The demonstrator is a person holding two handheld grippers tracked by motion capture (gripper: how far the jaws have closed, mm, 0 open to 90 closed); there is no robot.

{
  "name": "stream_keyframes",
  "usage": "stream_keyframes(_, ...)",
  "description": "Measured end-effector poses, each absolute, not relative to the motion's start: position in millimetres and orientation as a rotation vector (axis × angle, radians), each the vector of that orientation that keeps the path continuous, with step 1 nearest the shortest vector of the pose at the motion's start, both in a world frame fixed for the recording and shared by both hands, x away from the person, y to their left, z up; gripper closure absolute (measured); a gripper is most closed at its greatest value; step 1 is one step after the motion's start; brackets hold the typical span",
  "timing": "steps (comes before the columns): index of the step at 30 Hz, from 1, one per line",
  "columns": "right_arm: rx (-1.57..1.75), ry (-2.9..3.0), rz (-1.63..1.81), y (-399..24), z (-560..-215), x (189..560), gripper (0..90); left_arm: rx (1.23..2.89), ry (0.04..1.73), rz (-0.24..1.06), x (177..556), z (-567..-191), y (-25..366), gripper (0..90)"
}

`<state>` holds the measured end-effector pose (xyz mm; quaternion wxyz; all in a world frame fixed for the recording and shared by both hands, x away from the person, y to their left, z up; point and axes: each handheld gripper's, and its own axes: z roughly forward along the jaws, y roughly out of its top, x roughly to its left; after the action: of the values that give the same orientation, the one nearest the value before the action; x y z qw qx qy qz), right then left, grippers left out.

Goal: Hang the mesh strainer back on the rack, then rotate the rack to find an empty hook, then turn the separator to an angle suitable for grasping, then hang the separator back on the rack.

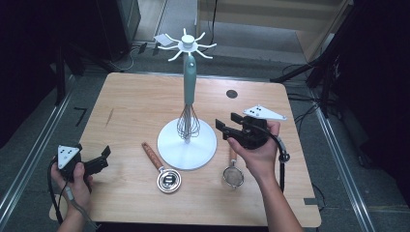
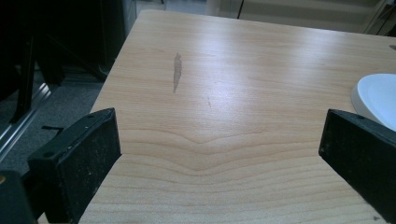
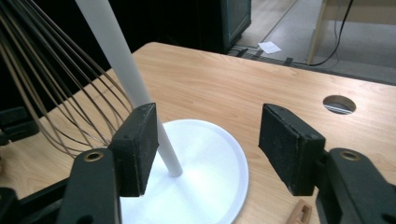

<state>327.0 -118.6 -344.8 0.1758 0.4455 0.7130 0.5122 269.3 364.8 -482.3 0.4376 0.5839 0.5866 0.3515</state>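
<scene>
A white utensil stand [image 1: 193, 145] with a round base and a crown of hooks [image 1: 186, 46] rises mid-table. From a hook hangs a teal-handled whisk [image 1: 189, 77], its wires just above the base. My right gripper [image 1: 228, 123] is held just right of the wires, jaws apart and empty. In the right gripper view, that gripper [image 3: 210, 144] looks over the base [image 3: 210, 172], with the pole [image 3: 121, 60] and whisk wires [image 3: 56, 93] to its left. My left gripper [image 1: 102, 160] rests open near the table's front left; its own view shows the jaws [image 2: 219, 154] wide over bare wood.
A small metal cup with a wooden handle [image 1: 168, 180] lies in front of the stand. A little strainer [image 1: 233, 176] lies beneath my right hand. There is a cable hole [image 1: 232, 94] in the table at the back right. The table's left edge is close to my left gripper.
</scene>
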Motion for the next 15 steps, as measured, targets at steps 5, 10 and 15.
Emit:
stream_keyframes(5,1.289,2.025,1.408,-120.0,-351.8,327.9,37.5,1.452,1.457,0.874,269.1,-482.3,365.3,0.0)
stream_keyframes(10,1.334,2.032,1.368,-123.3,-363.1,329.7,37.1,1.452,1.458,0.874,269.1,-482.3,364.8,0.0)
stream_keyframes(15,1.383,2.035,1.341,-127.0,-369.9,331.9,38.3,1.451,1.458,0.876,269.0,-482.3,364.6,0.0)
